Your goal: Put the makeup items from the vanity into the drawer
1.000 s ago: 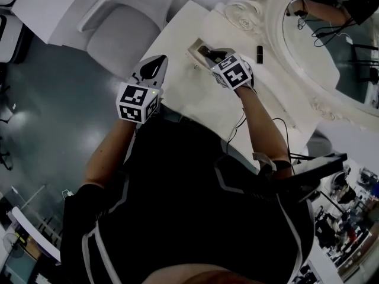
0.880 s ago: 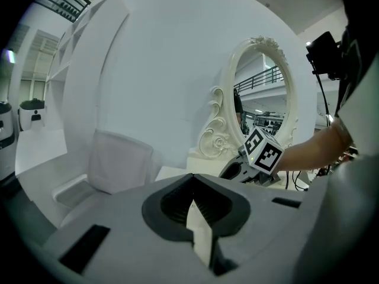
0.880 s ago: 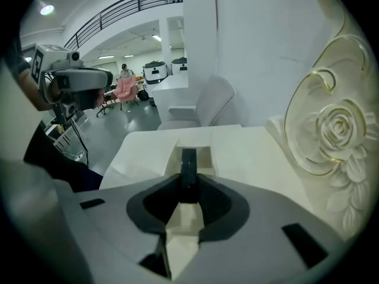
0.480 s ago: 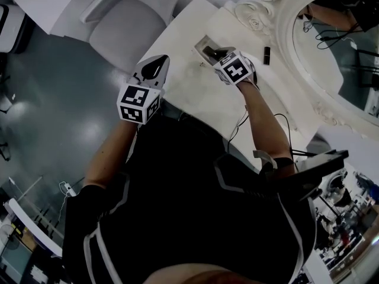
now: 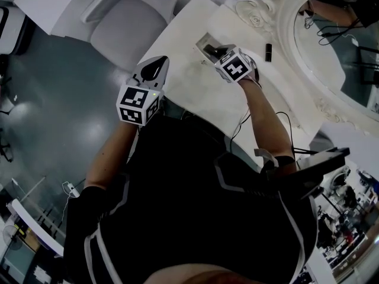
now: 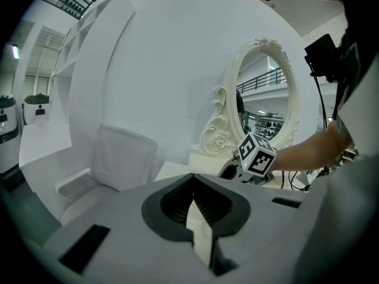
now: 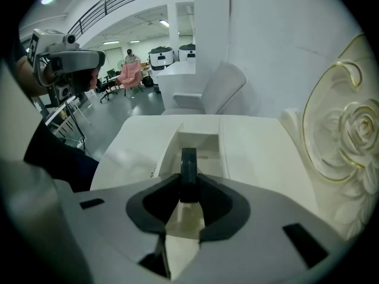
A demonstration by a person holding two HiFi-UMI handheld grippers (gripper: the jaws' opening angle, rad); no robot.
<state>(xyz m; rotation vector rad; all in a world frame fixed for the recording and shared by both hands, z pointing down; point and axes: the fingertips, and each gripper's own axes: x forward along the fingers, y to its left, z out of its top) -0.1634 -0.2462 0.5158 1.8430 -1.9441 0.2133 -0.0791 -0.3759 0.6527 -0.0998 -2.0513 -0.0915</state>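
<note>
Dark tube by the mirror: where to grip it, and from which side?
Grip the dark tube at mid-length, jaws across its narrow width, coming from above on the near side. It's slim, and the mirror frame crowds its far side.

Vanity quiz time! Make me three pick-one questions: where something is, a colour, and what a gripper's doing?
1. Where is the right gripper? A) over the open drawer B) inside a bag C) on a bed
2. What colour is the vanity top? A) red B) white C) green
3. How is the left gripper? A) shut, empty B) wide open C) holding a brush

Answers: 1 A, it holds the dark compact above the drawer, jaws just eased slightly wider; 2 B, the surface is plain white; 3 A, its jaws meet with nothing between.
</note>
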